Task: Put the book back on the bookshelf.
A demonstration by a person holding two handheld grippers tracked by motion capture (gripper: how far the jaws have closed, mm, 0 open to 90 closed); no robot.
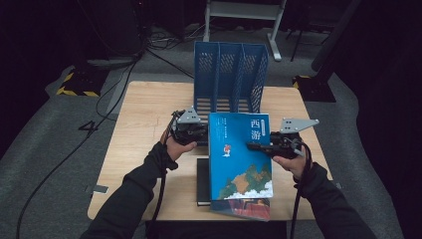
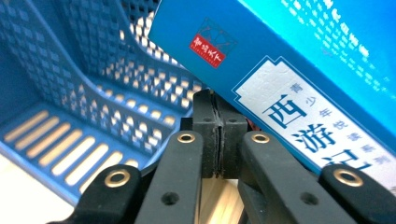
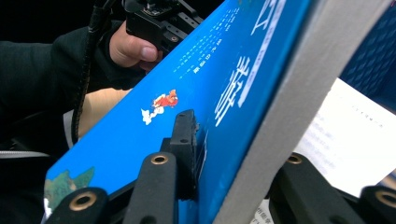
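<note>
Hands in dark sleeves work a pair of two-jaw tools at a pale wooden table, lifting a blue hardcover book clear of the tabletop near its front edge. The right gripper clamps the book's right-hand edge: in the right gripper view one jaw presses flat on the illustrated cover while the other sits behind the grey page block, so the jaws pinch the volume through its thickness. The left gripper sits at the book's upper left corner; in the left gripper view its jaws are pressed together pad to pad with nothing between them, their tips just under the book's spine and its white title panel.

A blue perforated file rack with three upright compartments stands at the table's far edge, just behind the book's top edge; the left gripper view looks into a slotted compartment floor that is open and unfilled. A second, dark book lies flat on the table beneath the raised one, its left edge showing. Bare tabletop stretches wide to the left of the left hand, with a narrower strip to the right of the right hand. Cables trail across the grey carpet around the table.
</note>
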